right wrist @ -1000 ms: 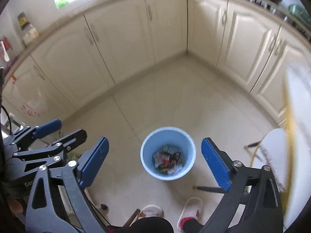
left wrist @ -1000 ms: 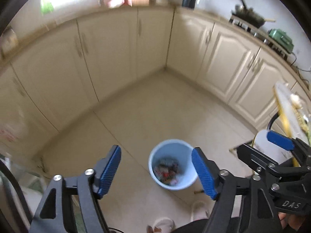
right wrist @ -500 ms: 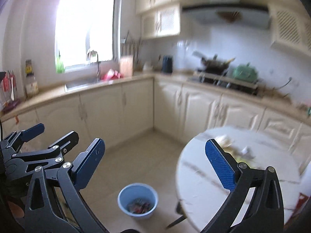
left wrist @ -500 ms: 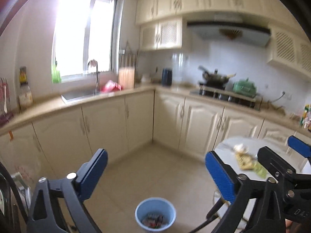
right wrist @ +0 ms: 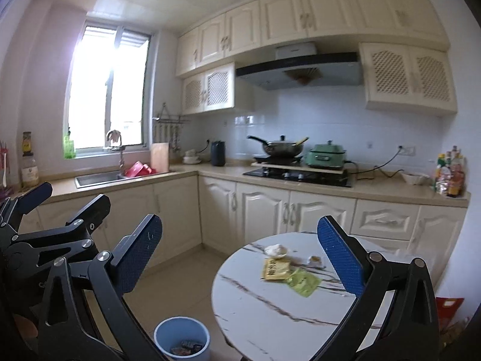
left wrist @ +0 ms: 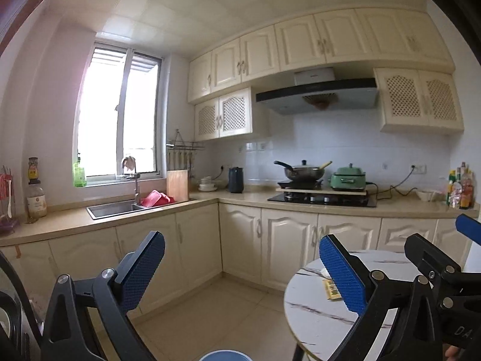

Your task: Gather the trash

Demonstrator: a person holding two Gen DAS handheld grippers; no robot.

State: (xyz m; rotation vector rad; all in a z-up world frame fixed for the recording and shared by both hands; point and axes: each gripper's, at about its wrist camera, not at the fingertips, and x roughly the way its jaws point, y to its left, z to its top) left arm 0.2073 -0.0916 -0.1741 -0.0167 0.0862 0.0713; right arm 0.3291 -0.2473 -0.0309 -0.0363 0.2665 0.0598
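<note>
Right wrist view: both the right gripper and left gripper gape wide, empty.

**Kitchen background**

L-shaped kitchen, cream cabinets above and below, beige worktop. Window was blown out bright over the sink. White tiled wall, range hood above the hob. Pale tiled floor. Round marble-look table stood front right.
</note>
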